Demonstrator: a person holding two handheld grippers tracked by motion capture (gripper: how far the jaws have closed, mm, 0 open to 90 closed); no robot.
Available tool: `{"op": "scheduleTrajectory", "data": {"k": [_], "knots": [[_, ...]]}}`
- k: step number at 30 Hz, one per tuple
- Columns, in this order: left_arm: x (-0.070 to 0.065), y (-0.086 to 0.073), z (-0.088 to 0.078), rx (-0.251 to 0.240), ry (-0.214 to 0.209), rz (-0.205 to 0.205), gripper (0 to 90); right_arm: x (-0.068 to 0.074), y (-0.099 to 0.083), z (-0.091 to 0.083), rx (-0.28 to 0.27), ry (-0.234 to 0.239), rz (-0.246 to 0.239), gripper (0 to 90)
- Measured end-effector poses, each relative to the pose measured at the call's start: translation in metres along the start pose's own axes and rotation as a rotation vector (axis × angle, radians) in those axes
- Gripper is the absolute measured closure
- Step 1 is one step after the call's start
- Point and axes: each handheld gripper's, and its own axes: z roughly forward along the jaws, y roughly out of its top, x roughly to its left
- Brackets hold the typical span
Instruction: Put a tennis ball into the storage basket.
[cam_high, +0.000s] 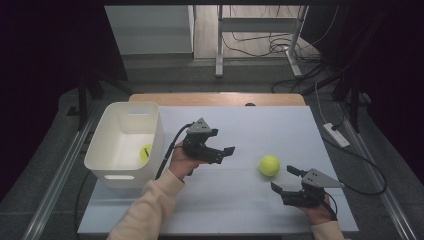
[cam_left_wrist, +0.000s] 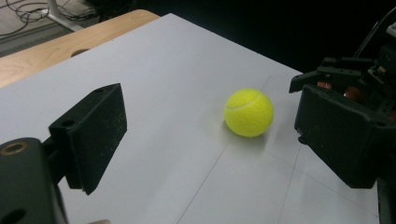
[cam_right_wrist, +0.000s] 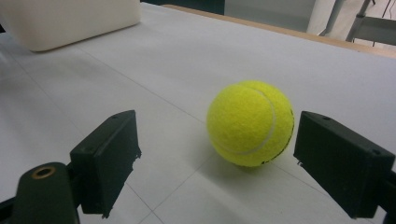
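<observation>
Yellow-green tennis ball (cam_right_wrist: 251, 122) w/ white seam — white bin (cam_high: 125, 142), white table top (cam_high: 240, 190), black grippers.

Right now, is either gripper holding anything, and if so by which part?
Nothing is held. Both the left gripper and the right gripper are open, and the tennis ball lies free on the table.

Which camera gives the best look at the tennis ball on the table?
The right gripper view: the tennis ball is close and sharp, seam visible. The left gripper view shows it smaller and farther off; the high view shows it tiny on the table.
</observation>
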Motion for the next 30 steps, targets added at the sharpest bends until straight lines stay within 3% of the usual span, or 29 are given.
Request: {"op": "scheduleTrajectory", "data": {"k": [23, 30], "knots": [[-0.009, 0.001, 0.034, 0.058, -0.060, 0.032, 10.5, 0.001, 0.000, -0.002, -0.007, 0.005, 0.001, 14.0], [-0.011, 0.004, 0.039, 0.057, -0.078, 0.042, 11.1, 0.002, 0.004, 0.001, -0.015, 0.005, 0.015, 14.0]]}}
